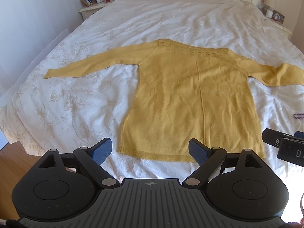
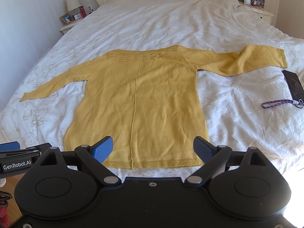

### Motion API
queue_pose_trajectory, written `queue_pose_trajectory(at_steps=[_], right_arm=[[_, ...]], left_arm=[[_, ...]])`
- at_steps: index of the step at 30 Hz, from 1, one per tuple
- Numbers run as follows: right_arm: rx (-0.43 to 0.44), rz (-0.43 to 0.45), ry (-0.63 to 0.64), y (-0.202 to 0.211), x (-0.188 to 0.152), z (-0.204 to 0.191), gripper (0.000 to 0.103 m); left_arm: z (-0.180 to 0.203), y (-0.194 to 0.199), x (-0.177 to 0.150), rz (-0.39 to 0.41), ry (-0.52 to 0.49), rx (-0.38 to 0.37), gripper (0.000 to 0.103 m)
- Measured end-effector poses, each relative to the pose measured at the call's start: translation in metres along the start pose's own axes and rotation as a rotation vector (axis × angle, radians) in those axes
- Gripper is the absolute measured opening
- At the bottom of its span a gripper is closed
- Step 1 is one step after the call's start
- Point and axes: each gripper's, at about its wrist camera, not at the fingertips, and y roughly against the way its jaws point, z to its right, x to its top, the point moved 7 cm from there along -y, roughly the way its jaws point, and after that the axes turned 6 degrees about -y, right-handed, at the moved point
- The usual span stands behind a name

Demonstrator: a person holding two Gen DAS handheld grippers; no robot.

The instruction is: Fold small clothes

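Mustard-yellow sweater lies flat on your white bedspread, sleeves out left and right. Your left gripper and right gripper hover at its near hem, jaws spread wide, holding nothing.

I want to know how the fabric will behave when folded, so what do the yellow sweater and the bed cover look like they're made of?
The yellow sweater looks like a soft, matte fine knit, probably wool or acrylic: fuzzy surface, openwork at the neckline, ribbed hem. The bed cover looks like smooth woven cloth with a slight sheen and a faint floral print, perhaps cotton sateen; it creases sharply.
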Motion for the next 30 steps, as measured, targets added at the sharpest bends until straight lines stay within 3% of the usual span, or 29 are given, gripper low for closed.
queue_pose_trajectory(at_steps=[16, 30], right_arm=[[0.0, 0.003, 0.0, 0.001, 0.001, 0.0, 0.093], [0.043, 0.069, 0.027, -0.005, 0.016, -0.008, 0.093]], left_arm=[[0.001, 0.003, 0.0, 0.001, -0.004, 0.011, 0.088], [0.001, -0.005, 0.01, -0.017, 0.002, 0.036, 0.088]])
